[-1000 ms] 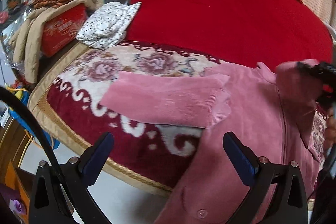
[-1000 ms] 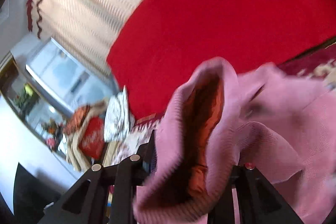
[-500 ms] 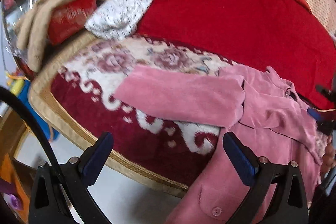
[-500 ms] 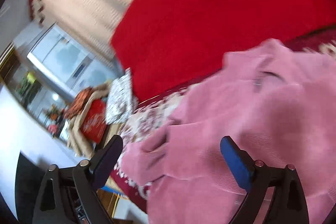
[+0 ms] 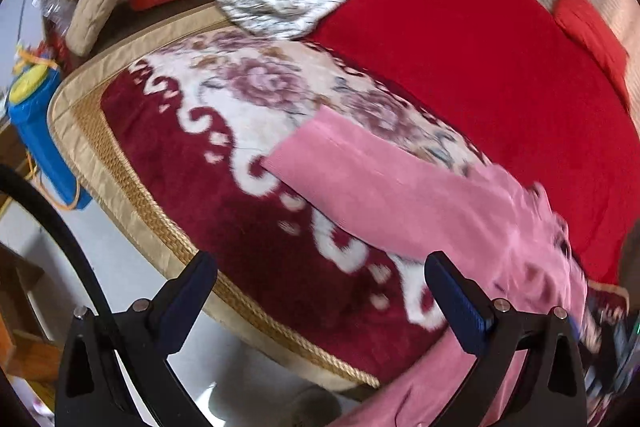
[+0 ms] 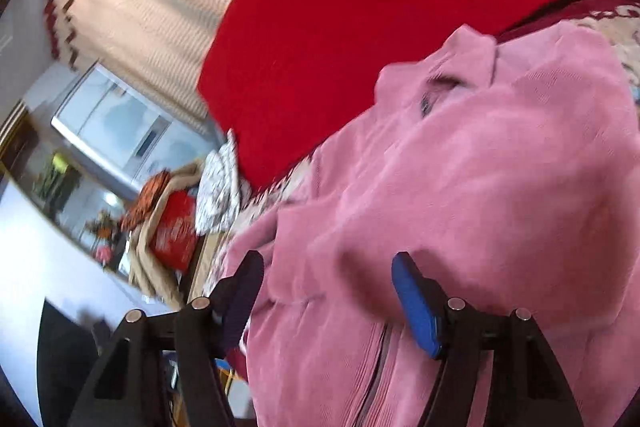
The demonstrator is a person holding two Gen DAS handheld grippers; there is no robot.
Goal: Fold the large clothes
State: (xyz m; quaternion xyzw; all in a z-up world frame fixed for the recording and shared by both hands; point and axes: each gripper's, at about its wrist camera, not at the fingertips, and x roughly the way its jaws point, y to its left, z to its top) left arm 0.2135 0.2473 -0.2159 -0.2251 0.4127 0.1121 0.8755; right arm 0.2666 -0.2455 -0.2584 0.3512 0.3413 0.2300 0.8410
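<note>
Since the earlier frame, your right gripper has let go of the pink corduroy jacket; its jaws are closing with blurred cloth between, no pad pressing. Your left gripper stands wide, empty, above the floral maroon blanket. One sleeve lies flat; the jacket's hem is cut off.

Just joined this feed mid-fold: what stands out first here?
The pink corduroy jacket fills the right wrist view, bunched between the closing jaws of the right hand-held gripper. In the left wrist view its sleeve stretches across a maroon floral blanket, with a bright red bedspread behind. The left hand-held gripper hangs open, empty.
</note>
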